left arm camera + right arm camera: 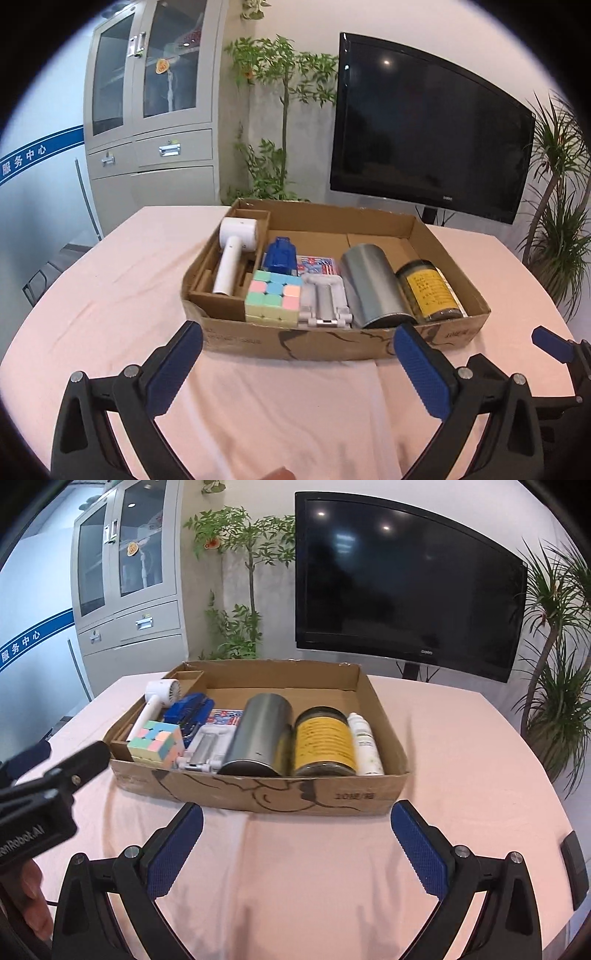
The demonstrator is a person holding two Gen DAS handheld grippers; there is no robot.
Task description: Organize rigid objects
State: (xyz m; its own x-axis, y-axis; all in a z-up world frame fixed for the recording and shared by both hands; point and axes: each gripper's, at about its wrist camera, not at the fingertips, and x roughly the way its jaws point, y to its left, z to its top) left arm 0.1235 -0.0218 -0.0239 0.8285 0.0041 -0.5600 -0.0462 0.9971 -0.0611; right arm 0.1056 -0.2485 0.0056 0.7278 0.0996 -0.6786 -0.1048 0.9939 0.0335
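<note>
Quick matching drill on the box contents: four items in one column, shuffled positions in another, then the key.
Items
1. white handheld fan
2. pastel puzzle cube
3. grey metal cylinder can
4. white spray bottle

Places in the cardboard box
A. far right, beside the yellow-labelled jar
B. left divided compartment
C. front, left of the white folding stand
D. middle, between stand and jar

Pairs: 1-B, 2-C, 3-D, 4-A
</note>
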